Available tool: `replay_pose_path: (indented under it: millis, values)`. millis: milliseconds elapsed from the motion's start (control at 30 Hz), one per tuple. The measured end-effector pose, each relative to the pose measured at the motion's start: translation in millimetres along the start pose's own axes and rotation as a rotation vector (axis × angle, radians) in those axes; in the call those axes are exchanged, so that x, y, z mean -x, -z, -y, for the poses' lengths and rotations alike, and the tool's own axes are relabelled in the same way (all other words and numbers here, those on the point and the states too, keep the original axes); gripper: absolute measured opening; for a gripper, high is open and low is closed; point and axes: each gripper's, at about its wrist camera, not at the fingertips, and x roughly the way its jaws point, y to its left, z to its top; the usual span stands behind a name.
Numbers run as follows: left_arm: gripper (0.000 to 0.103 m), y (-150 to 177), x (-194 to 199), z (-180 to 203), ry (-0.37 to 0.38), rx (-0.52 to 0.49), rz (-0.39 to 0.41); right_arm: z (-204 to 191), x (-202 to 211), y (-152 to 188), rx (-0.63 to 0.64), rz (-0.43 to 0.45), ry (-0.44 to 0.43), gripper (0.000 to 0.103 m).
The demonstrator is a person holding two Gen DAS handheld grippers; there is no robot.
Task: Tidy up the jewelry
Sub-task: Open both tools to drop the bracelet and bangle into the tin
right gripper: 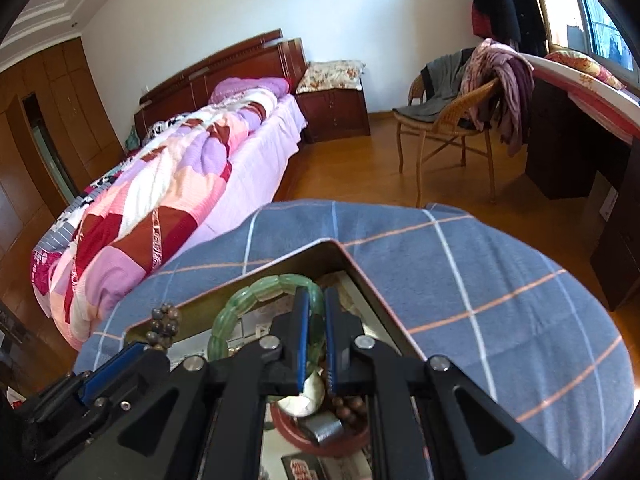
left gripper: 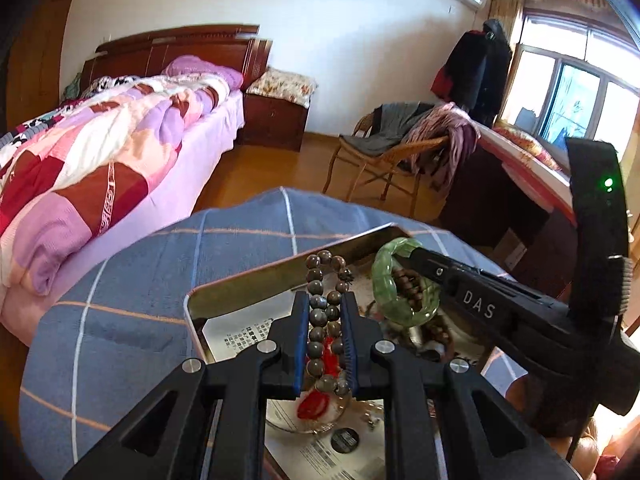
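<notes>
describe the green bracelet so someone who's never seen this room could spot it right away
Start at the blue checked cloth in the foreground and find the shiny metal tin on it. Over the tin, the right gripper is shut on the green bracelet, a ring of chunky, translucent pale-green segments. The brown bead bracelet in the left gripper is dark round beads instead.

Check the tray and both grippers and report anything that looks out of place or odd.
Nothing looks damaged or spilled. The left gripper is shut on a brown bead bracelet, the right gripper on a green bangle, both above the metal tray. The tray's contents are a loose jumble.
</notes>
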Motion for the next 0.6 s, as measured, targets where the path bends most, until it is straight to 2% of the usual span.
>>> replay_pose_path:
  millis: [133,233,267,300,333,367,400,467,500,600]
  values:
    - [0.015,-2,-7,-1,-0.009,0.012,-0.021,0,-8,2,0.008,-0.007,-0.007,0.011]
    - [0.015,-2,-10,3,-0.051,0.001,-0.042,0,-9,4,0.012,-0.003,-0.041,0.017]
    - [0.015,-3,-10,5,-0.069,-0.006,-0.045,0,-9,3,0.008,-0.003,-0.051,0.022]
    - [0.016,-3,-8,6,-0.073,-0.010,-0.049,1,-5,3,-0.001,-0.001,-0.071,0.039]
    - [0.021,-3,-5,6,-0.069,-0.009,-0.056,2,1,2,-0.011,0.017,-0.074,0.057]
    - [0.026,-4,-4,6,-0.067,-0.005,-0.061,3,7,1,-0.017,0.042,-0.072,0.063]
    - [0.040,-4,2,6,-0.073,0.000,-0.060,4,17,0,-0.021,0.078,-0.068,0.067]
    - [0.062,-2,18,6,-0.108,0.002,-0.029,5,37,0,-0.016,0.123,-0.047,0.067]
    - [0.069,0,27,6,-0.122,-0.001,-0.010,6,49,2,-0.016,0.132,-0.031,0.067]
    - [0.071,9,53,7,-0.144,-0.020,0.018,12,67,12,-0.031,0.129,-0.016,0.067]
